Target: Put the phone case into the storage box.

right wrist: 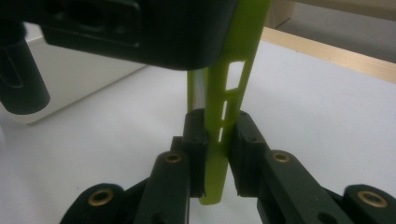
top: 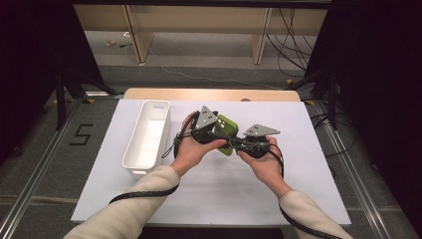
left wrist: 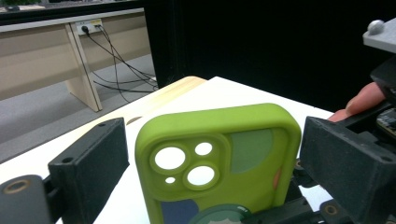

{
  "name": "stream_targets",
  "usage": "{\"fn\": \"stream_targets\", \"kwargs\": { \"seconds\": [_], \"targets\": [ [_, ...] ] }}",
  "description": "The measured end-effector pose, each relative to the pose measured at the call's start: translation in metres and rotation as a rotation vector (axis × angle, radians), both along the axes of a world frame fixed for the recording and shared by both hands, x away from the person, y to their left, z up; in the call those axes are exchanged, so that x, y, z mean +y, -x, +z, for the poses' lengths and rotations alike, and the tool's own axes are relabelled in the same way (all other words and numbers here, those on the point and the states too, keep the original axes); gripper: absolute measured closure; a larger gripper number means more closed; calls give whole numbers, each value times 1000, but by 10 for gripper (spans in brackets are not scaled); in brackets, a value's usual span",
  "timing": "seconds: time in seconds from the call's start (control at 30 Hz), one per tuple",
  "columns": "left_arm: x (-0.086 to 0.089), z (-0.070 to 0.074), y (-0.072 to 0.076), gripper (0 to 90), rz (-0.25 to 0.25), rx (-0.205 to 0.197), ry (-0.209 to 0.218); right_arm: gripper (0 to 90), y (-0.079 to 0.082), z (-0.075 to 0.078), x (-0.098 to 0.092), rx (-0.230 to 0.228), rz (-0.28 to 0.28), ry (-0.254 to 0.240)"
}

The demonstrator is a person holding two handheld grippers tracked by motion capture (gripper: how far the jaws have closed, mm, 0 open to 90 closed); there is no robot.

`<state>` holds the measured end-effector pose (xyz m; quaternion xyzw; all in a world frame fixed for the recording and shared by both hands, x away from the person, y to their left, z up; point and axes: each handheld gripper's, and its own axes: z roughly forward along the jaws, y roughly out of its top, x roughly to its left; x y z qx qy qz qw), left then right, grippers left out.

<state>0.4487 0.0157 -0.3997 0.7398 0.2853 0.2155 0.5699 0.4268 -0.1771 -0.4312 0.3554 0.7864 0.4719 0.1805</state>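
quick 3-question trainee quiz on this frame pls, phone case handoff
1. True or false: the right gripper is shut on the edge of the green phone case.
2. The left gripper's jaws: A) pressing the case, B) standing apart on either side of it?
3. What lies on the table left of the hands?

Key: 1 true. 2 B. 3 a white tray.
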Motion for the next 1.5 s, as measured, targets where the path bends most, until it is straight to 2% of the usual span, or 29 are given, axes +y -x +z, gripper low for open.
{"fn": "stream_targets", "kwargs": {
  "seconds": [0.6, 0.9, 1.5],
  "targets": [
    [-5, -5, 0, 88, -1, 3, -15, 785, 1, 1, 1, -3, -11, -1],
    [-5, -7, -1, 137, 5, 7, -7, 784, 1, 1, 1, -5, -12, -5],
    [-3, -6, -2, 157, -11, 3, 5, 774, 1, 2, 1, -14, -18, -5]
  ]
}}
